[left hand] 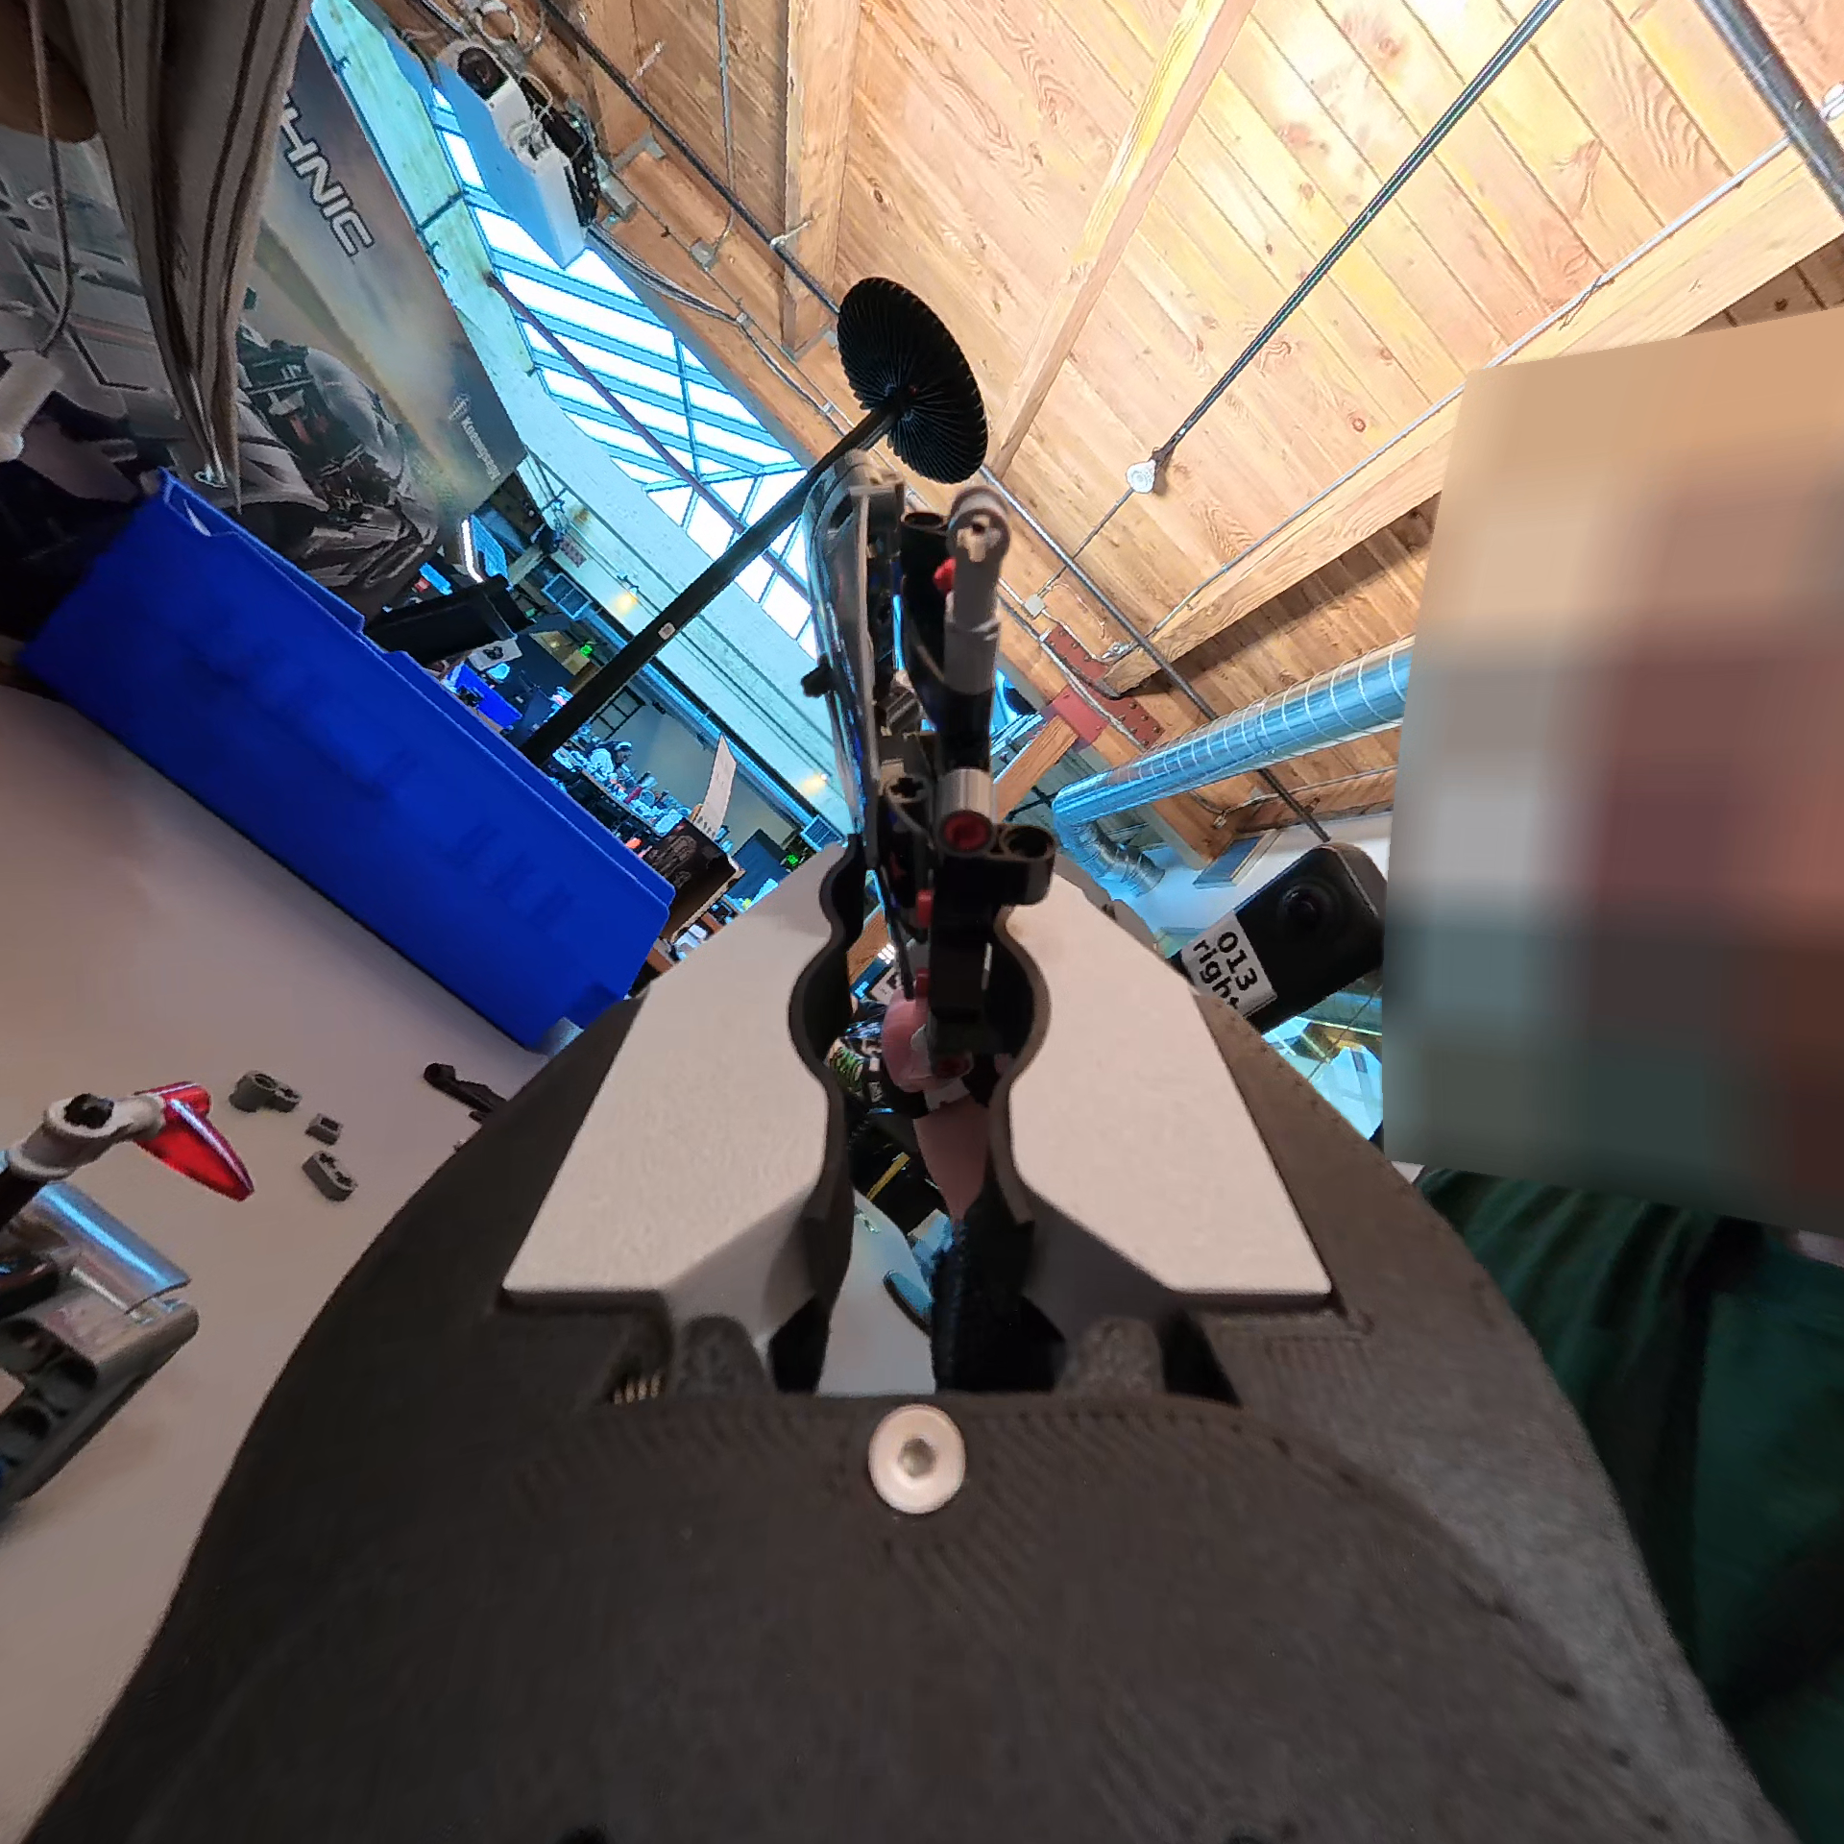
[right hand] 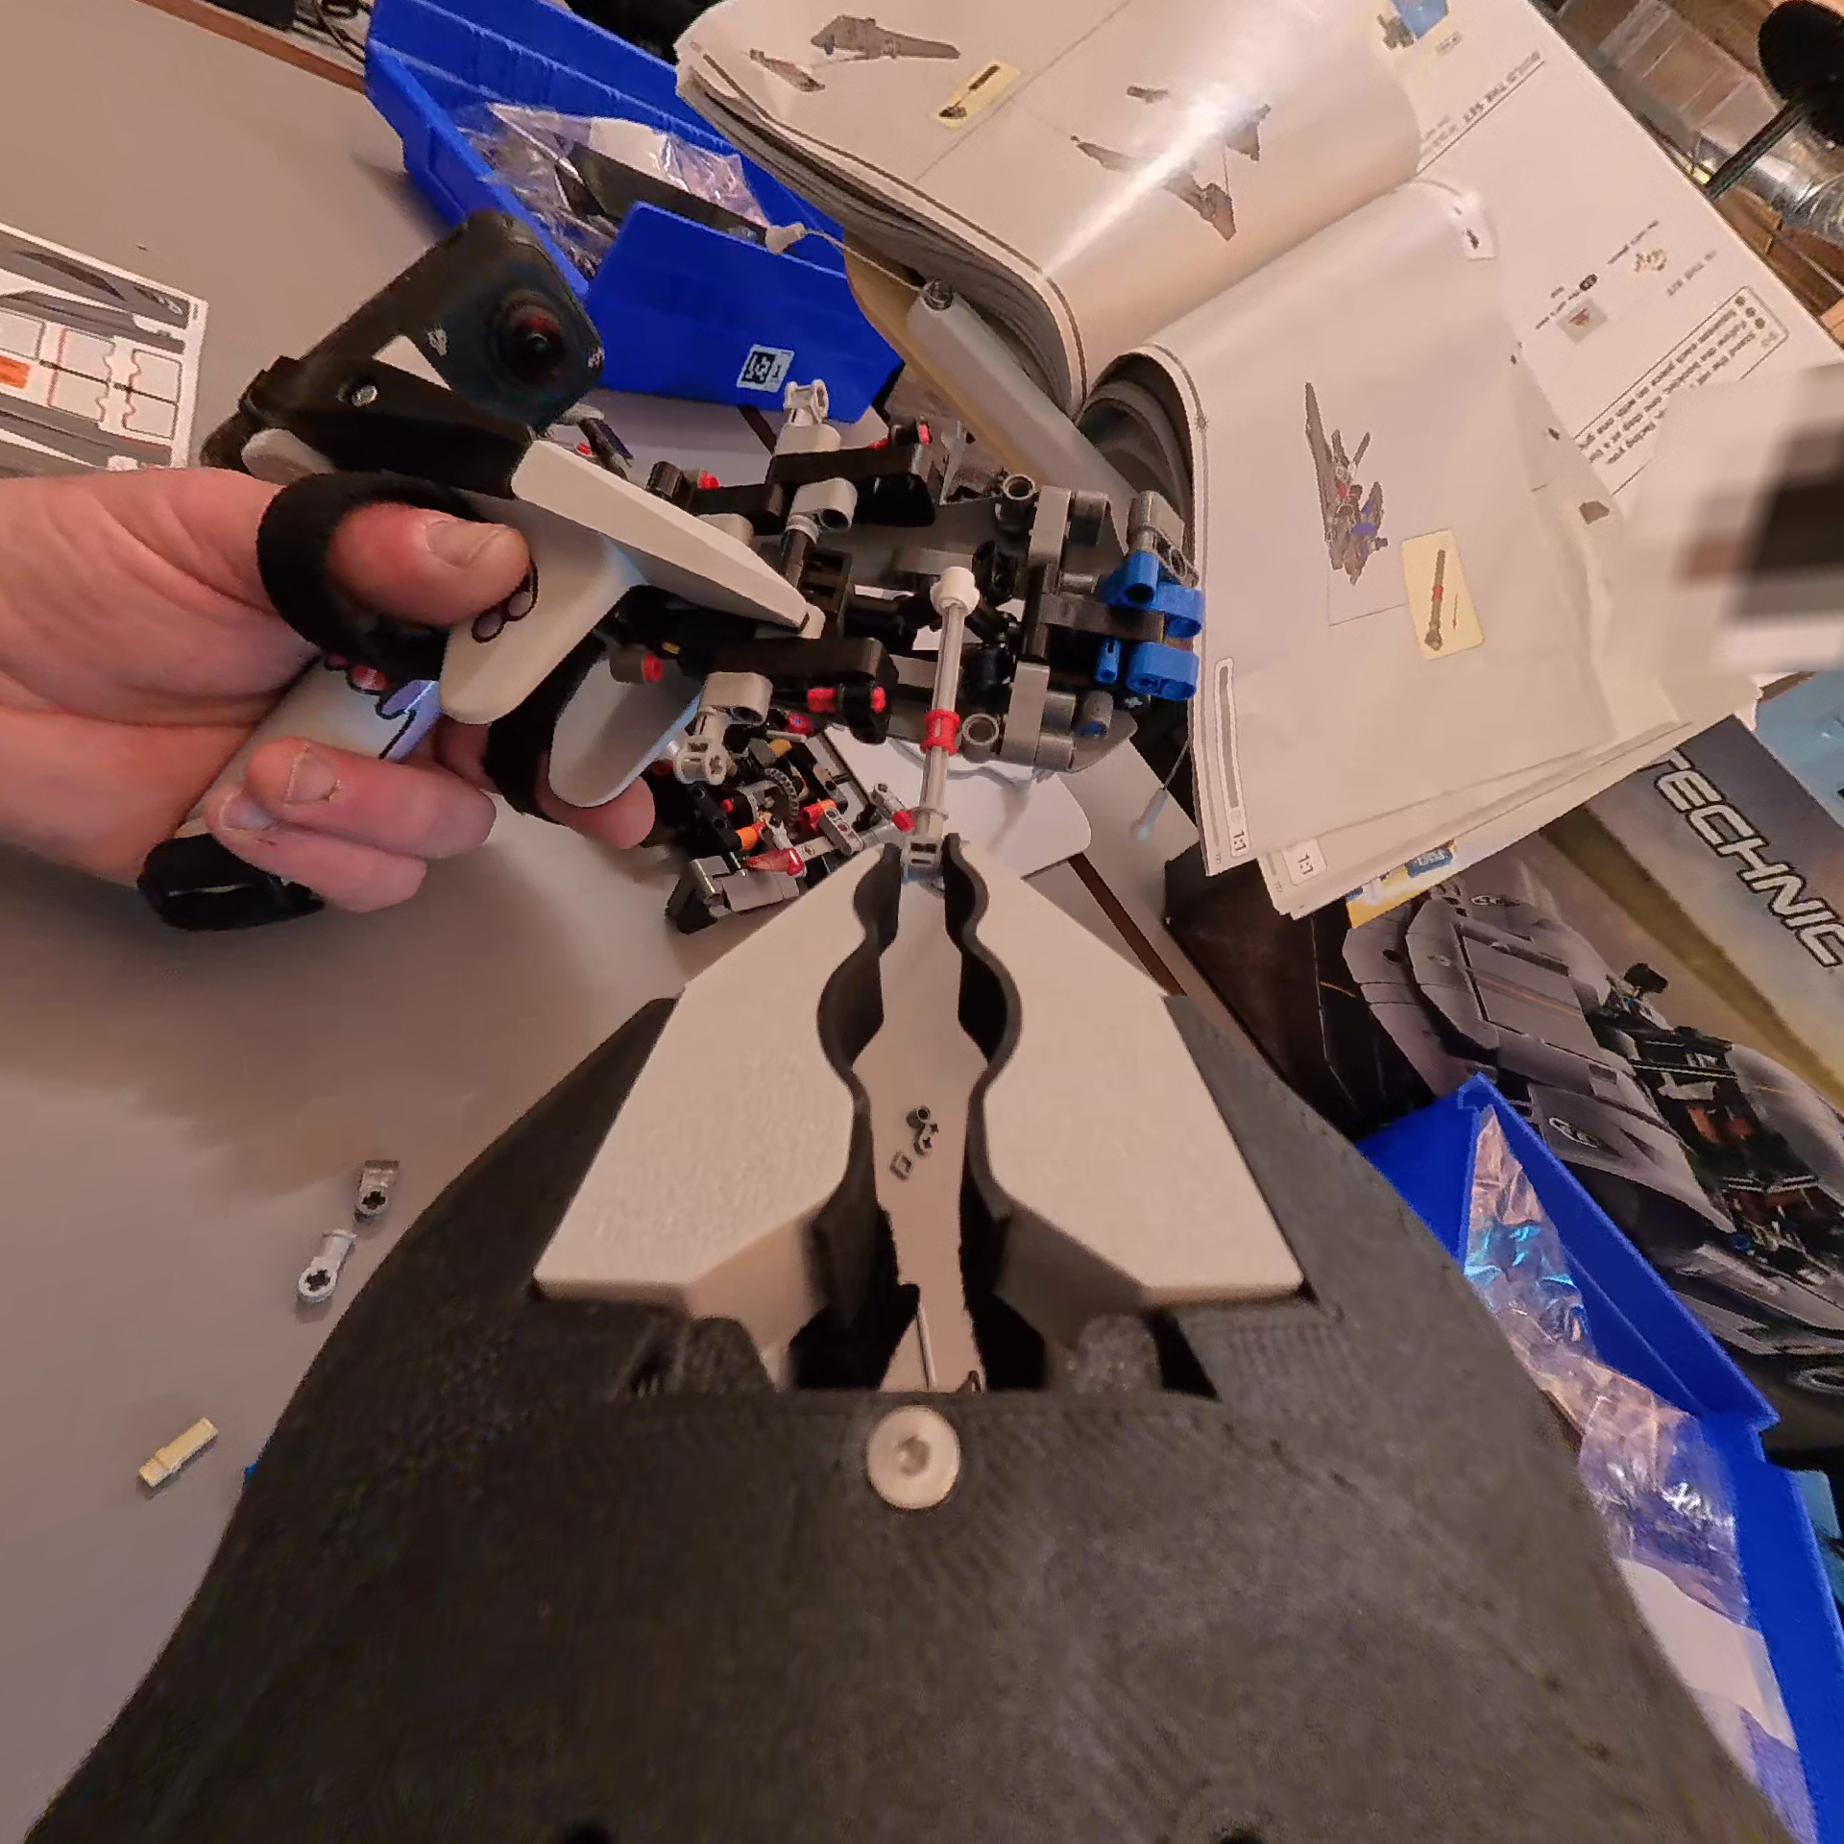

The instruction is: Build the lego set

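- The right gripper (right hand: 923, 866), nearest me, is pinched shut on the small grey connector at the near end of a thin light-grey axle rod with a red bushing (right hand: 940, 713).
- The left gripper (right hand: 718, 639) clamps the black-and-grey Technic assembly with blue connectors (right hand: 998, 609), held above the grey table (right hand: 200, 998).
- The rod's long axis runs straight away from the right gripper, its far tip at the assembly.
- Any sideways twist could bend the rod or pop it loose.

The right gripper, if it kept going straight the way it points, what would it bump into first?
Probably the lego assembly. The right gripper already pinches the near end of a grey axle rod aimed at it, so the rod's far tip would likely meet the build first, though depth is unclear.
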`<action>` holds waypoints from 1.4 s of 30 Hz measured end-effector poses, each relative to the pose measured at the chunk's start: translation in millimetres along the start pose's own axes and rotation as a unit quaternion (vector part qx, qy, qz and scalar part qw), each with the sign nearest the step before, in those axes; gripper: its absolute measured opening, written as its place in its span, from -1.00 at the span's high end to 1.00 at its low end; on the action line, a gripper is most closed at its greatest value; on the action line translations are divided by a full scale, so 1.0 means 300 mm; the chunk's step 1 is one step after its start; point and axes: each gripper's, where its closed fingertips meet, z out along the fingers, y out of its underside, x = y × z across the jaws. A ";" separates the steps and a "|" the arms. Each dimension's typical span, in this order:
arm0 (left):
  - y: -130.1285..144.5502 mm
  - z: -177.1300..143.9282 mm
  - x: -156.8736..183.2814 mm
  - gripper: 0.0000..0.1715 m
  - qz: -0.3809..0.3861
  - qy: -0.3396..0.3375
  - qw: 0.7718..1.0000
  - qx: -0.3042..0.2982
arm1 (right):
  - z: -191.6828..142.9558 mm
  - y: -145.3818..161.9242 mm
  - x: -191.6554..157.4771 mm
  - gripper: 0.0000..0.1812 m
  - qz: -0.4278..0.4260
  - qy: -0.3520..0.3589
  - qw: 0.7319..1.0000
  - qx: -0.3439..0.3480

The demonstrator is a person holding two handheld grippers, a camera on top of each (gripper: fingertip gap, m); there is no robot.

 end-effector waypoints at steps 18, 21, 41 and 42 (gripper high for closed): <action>0.035 0.016 -0.004 0.77 0.003 -0.005 1.000 -0.018 | 0.014 -0.016 -0.007 0.93 -0.011 0.011 1.000 0.009; 0.040 0.019 -0.007 0.78 0.005 -0.007 1.000 -0.022 | 0.018 -0.015 -0.003 0.92 -0.018 0.016 1.000 0.006; 0.048 0.027 -0.003 0.78 -0.038 0.010 0.999 0.000 | 0.019 -0.023 0.009 0.92 -0.020 0.011 1.000 0.003; 0.047 0.028 0.001 0.78 -0.038 0.013 0.999 0.002 | 0.016 -0.028 0.010 0.92 -0.014 0.011 1.000 0.008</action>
